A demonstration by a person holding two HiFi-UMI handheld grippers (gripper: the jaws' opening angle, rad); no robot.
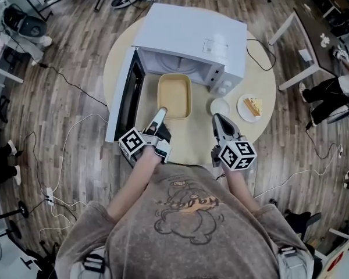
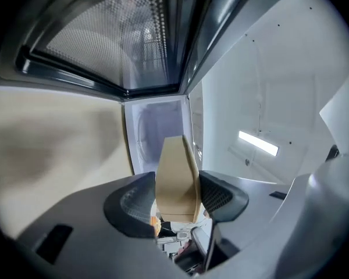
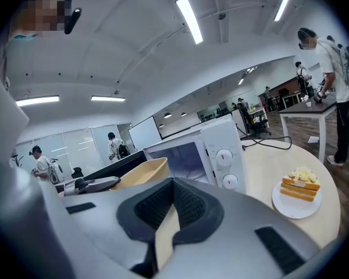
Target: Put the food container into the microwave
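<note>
Food container (image 1: pixel 174 95): looks light, thin-walled, probably flexes under load; seems empty. Best hold is rim at near short edge, kept level. Tan, shallow, rectangular, rounded corners. Sits at mouth of microwave (image 1: pixel 192 36), door (image 1: pixel 123 100) swung open left; lifted or resting on bench (image 1: pixel 262 77), cannot tell. Left tongs (image 1: pixel 161 114) clamped on near-left rim. Right tongs (image 1: pixel 218 120) together, empty, near right of container. Cake plate (image 1: pixel 253 107) far right.
</note>
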